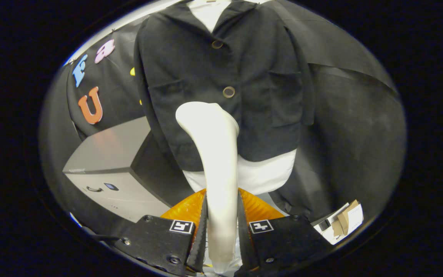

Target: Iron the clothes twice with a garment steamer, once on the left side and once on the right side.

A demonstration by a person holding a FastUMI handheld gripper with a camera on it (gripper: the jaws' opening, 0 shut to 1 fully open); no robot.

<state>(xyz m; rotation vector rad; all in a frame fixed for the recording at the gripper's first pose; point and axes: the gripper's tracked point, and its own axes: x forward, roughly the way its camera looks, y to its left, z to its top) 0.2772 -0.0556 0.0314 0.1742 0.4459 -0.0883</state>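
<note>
From the gripper view, black cloth walls the booth behind and to both sides, draped in folds on the right. A grey cabinet point(106, 161) stands left of the fingers, its flat top bare and its front face carrying a small handle and a dark oval mark; what is inside it cannot be seen. A black jacket point(225, 73) hangs upright on a white mannequin point(260, 173) straight ahead, buttoned with two round buttons down its middle, the white form showing at the collar and below the hem. An orange base point(256, 207) sits under the mannequin, just beyond the fingertips. Near the right finger, low by the wall, lie a white sheet and a brown card piece point(344, 221). The gripper point(222, 231) has its fingers closed in on the white steamer point(215, 154), both pressing its handle from either side. The steamer's long axis runs straight forward from between the fingers, and its bent head reaches the jacket's lower front, just below the lower button.
</note>
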